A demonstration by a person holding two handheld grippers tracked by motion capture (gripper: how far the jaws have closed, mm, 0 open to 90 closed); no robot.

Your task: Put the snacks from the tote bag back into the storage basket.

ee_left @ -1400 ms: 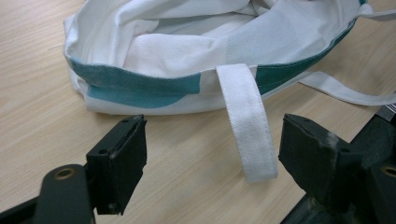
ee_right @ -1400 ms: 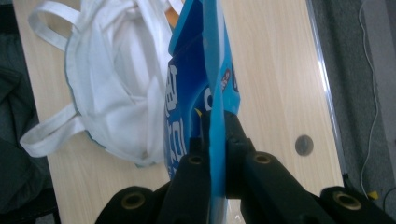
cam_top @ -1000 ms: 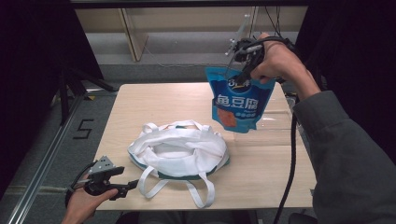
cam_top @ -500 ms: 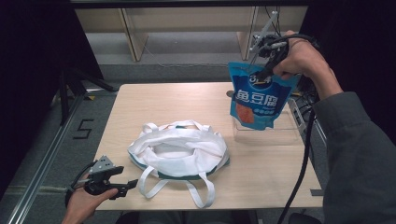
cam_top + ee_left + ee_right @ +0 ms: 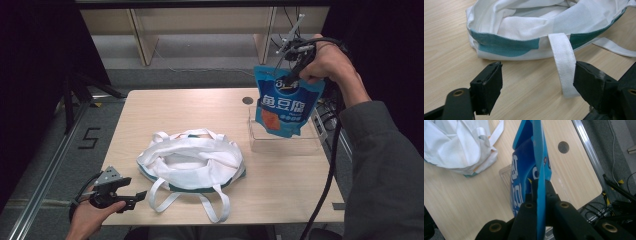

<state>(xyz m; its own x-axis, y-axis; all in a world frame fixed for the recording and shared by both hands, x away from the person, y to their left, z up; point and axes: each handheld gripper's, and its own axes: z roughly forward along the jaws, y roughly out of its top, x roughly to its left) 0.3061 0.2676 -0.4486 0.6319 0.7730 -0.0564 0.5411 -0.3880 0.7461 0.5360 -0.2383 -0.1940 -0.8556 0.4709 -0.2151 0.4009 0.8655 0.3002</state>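
At the lower left of the high view, the left gripper [image 5: 131,196] rests at the table [image 5: 165,107] edge, jaws spread wide. A white tote bag [image 5: 192,160] lies mid-frame. At upper right, the right gripper [image 5: 295,67] pinches a blue snack pouch [image 5: 285,105] above a clear tray [image 5: 285,142].

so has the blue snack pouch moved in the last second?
Yes. The blue snack pouch, pinched in the right gripper, has gone rightward from beside the tote bag to hang above the clear tray.
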